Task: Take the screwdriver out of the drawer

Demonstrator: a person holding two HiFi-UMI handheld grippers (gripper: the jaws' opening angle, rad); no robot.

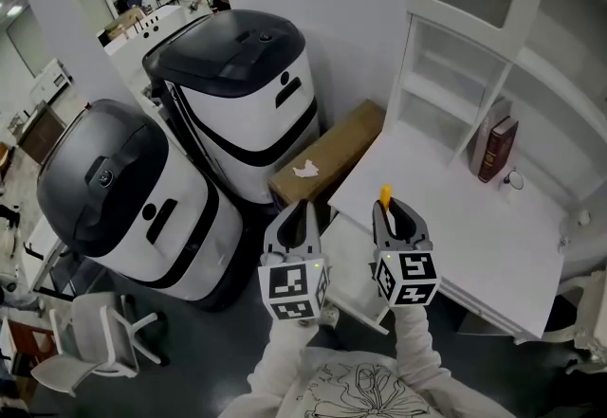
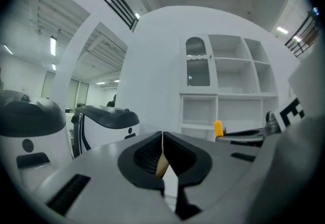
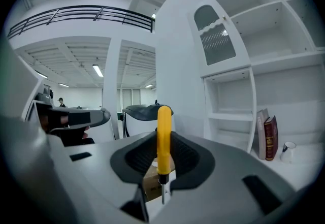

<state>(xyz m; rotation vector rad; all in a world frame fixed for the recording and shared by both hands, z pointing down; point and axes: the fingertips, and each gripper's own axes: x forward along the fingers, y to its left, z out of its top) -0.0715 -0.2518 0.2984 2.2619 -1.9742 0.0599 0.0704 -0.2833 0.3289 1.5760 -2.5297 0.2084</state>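
The yellow-handled screwdriver [image 3: 163, 136] stands upright in my right gripper [image 1: 392, 217]. The jaws pinch it by the handle, and the metal shaft pokes down below them. My left gripper [image 2: 162, 141] is just beside it, jaws pressed together with nothing between them. Both hang above the near corner of the white desk [image 1: 474, 236]. Two books [image 1: 498, 149] lean at the back of the desk. A cardboard box [image 1: 332, 155] and two black-topped white machines [image 1: 242, 94] stand to its left.
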